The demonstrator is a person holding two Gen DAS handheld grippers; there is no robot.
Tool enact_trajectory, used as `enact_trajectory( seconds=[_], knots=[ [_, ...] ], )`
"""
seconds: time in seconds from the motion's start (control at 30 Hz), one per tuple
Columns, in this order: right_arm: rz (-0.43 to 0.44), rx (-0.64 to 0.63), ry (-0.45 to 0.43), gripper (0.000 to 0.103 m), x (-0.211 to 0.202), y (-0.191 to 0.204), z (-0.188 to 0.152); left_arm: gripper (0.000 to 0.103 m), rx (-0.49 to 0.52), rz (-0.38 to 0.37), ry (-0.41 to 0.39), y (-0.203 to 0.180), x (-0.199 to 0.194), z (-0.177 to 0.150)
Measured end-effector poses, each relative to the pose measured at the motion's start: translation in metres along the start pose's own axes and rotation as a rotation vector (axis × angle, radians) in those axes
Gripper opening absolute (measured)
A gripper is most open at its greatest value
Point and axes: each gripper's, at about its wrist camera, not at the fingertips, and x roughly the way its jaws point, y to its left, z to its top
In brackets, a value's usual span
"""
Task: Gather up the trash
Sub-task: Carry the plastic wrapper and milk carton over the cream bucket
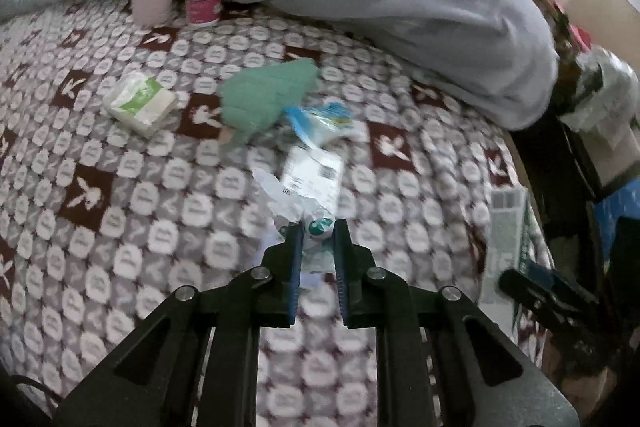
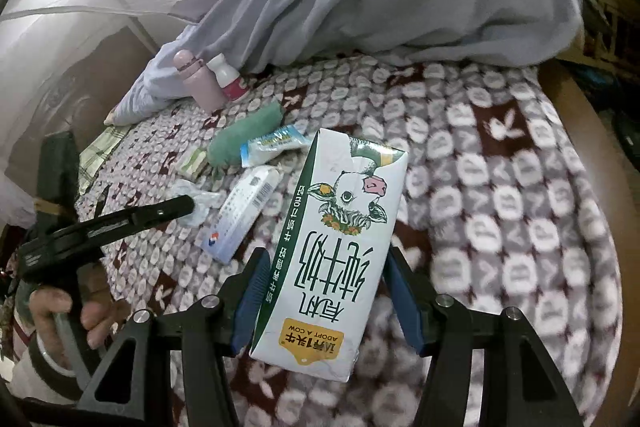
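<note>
Left tool (image 1: 318, 227) is clamped on a crumpled wrapper (image 1: 316, 225) above the bed (image 1: 120, 227), right tool (image 2: 326, 259) on the milk carton (image 2: 336, 243); we judge the thin wrapper could slip free.

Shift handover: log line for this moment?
left tool: shut on crumpled wrapper | right tool: shut on milk carton | surface: bed blanket

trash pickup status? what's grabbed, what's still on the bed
Nothing visibly binned yet; no bin in view. In hand: the right hand-held gripper clamps the milk carton; the left hand-held gripper is shut on a crumpled clear wrapper. Left on the blanket: the blue-and-white sachet and the white barcoded box.
</note>
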Motion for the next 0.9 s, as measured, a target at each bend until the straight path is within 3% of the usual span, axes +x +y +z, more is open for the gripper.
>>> enact_trajectory(
  seconds=[0.43, 0.9],
  knots=[
    [-0.077, 0.012, -0.021, 0.057, -0.042, -0.023, -0.026, 0.012, 0.165, -0.005, 0.012, -0.077, -0.006, -0.033],
    [-0.153, 0.074, -0.065, 0.057, -0.088, -0.065, -0.047, 0.012, 0.291, -0.068, 0.032, -0.156, 0.000, -0.049]
  ],
)
